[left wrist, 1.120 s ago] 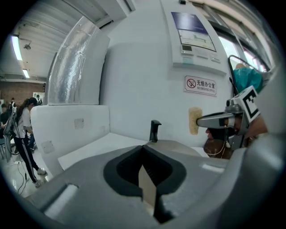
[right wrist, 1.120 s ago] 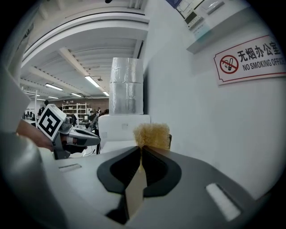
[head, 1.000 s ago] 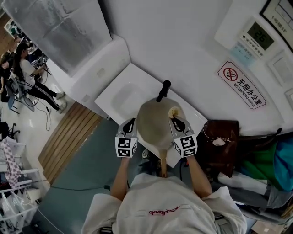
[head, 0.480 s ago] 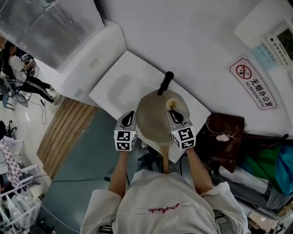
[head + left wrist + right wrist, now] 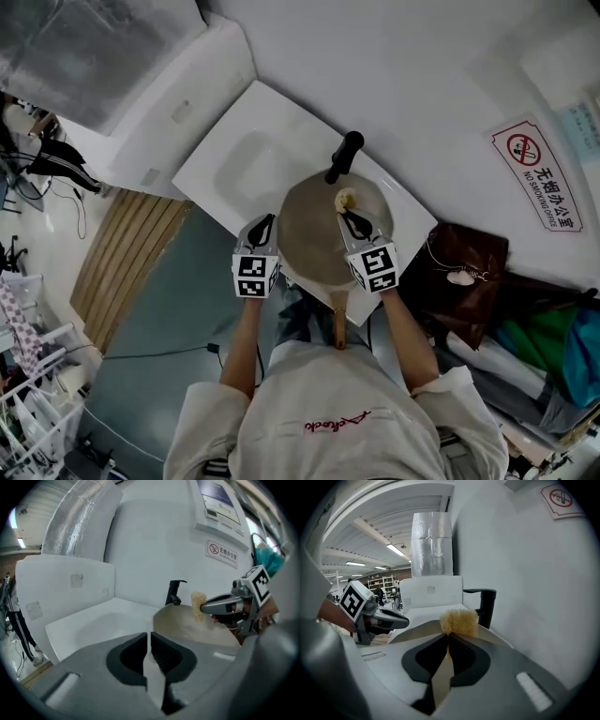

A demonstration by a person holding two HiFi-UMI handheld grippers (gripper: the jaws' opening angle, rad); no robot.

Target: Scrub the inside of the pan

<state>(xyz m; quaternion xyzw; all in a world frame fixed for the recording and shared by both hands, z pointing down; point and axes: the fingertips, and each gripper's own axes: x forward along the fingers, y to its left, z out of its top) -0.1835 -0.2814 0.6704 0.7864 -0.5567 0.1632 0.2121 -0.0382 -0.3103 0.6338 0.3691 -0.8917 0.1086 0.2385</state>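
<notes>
A round tan pan (image 5: 319,239) is held over the white sink (image 5: 234,169), its wooden handle pointing back at the person. My left gripper (image 5: 263,225) is shut on the pan's left rim; in the left gripper view (image 5: 150,641) a thin edge sits between the jaws. A yellowish sponge (image 5: 345,200) is clamped in my shut right gripper (image 5: 349,217) and rests against the pan's far inner part, near the black faucet (image 5: 343,156). The right gripper view shows the sponge (image 5: 459,621) at the jaw tips and the pan (image 5: 419,631) below.
White walls close in behind and to the left of the sink. A brown bag (image 5: 459,281) lies to the right, and a no-smoking sign (image 5: 539,173) hangs on the wall. A silver duct (image 5: 84,47) is at the upper left, with wooden slats (image 5: 122,272) on the floor.
The sponge in the right gripper has slid a little left across the far part of the pan, closer in line with the faucet. The left gripper keeps its hold on the rim.
</notes>
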